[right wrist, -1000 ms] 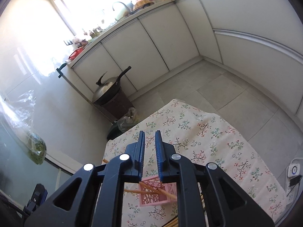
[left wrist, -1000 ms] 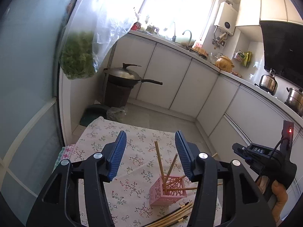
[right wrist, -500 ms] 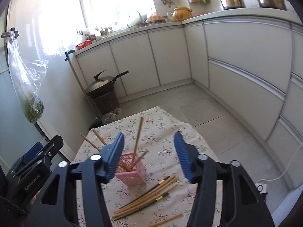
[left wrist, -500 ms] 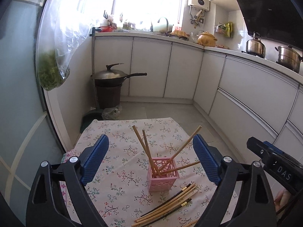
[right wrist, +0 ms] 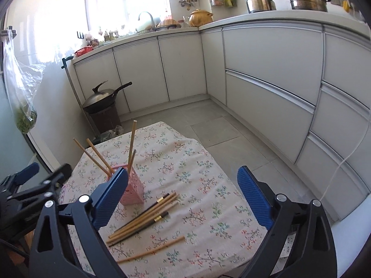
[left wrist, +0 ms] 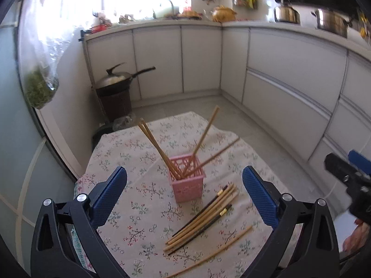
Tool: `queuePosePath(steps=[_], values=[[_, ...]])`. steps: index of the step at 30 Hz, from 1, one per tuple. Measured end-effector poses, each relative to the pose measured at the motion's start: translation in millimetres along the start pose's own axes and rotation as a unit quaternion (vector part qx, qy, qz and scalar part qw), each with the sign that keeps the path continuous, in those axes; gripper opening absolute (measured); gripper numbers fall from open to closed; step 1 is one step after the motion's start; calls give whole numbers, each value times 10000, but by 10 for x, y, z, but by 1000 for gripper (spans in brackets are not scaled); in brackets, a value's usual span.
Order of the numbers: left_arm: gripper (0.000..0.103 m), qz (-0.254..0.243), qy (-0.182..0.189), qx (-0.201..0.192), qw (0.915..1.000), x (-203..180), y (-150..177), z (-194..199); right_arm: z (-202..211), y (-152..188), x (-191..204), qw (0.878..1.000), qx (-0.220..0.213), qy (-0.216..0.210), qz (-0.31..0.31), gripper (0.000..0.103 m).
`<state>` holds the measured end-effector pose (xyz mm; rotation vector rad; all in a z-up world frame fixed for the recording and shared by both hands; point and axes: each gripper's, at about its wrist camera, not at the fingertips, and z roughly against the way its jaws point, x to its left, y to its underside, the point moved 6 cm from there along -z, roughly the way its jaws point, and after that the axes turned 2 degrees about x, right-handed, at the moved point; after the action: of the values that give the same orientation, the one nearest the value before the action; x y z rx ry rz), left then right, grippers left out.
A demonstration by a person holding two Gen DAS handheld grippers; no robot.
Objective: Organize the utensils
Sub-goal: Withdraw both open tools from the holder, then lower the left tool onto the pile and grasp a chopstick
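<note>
Both our grippers, left gripper (left wrist: 184, 186) and right gripper (right wrist: 182, 192), hang above the desk (left wrist: 139, 210) with jaws spread wide, holding nothing. We judge the lone chopstick (right wrist: 151, 250) nearest us the easiest pick: close across its middle, then tip it upright. Beyond it lies the chopstick bundle (left wrist: 201, 215), tan and dark, just beside the pink basket (left wrist: 187, 180) holding four slanted sticks.

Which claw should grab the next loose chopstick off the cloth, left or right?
Probably right. Both claws are open and empty, but the lone chopstick lies between the right claw fingers; from the left claw it sits right of centre, beyond the bundle.
</note>
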<state>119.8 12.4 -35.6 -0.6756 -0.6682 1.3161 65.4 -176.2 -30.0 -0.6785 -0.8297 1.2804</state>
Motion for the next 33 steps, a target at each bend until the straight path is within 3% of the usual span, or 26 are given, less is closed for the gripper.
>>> queuePosePath(steps=[3, 7, 10, 14, 17, 21, 27, 29, 30, 33], values=[[96, -665, 385, 892, 9930, -212, 334, -333, 141, 325, -294, 9997, 162, -129, -150, 96], [96, -1630, 726, 1912, 9652, -544, 907, -739, 69, 862, -743, 9954, 827, 186, -439, 96], [96, -2109, 993, 2367, 9432, -785, 1240, -929, -35, 981, -933, 9832, 1395, -180, -1167, 96], [96, -2437, 1352, 2761, 9198, -1051, 1482, -1114, 26, 972, -1143, 9807, 1210, -57, -1533, 96], [96, -2642, 1435, 3044, 9038, -1200, 1592, -1313, -10, 1017, -1213, 9745, 1385, -241, -1746, 96], [95, -2701, 1541, 3230, 8938, -1357, 1587, -1503, -62, 1089, -1299, 9671, 1601, -331, -1950, 96], [86, -2492, 1642, 3488, 8884, -1541, 1505, -1785, -160, 1154, -1415, 9572, 1855, -336, -2195, 96], [68, -2594, 1604, 3613, 8812, -1608, 1560, -1847, -196, 1160, -1428, 9553, 1907, -343, -2232, 96], [66, -2649, 1560, 3678, 8776, -1629, 1594, -1874, -209, 1169, -1432, 9543, 1934, -355, -2250, 96], [55, -2567, 1544, 3678, 8804, -1621, 1582, -1867, -260, 1215, -1434, 9490, 2068, -417, -2342, 96]])
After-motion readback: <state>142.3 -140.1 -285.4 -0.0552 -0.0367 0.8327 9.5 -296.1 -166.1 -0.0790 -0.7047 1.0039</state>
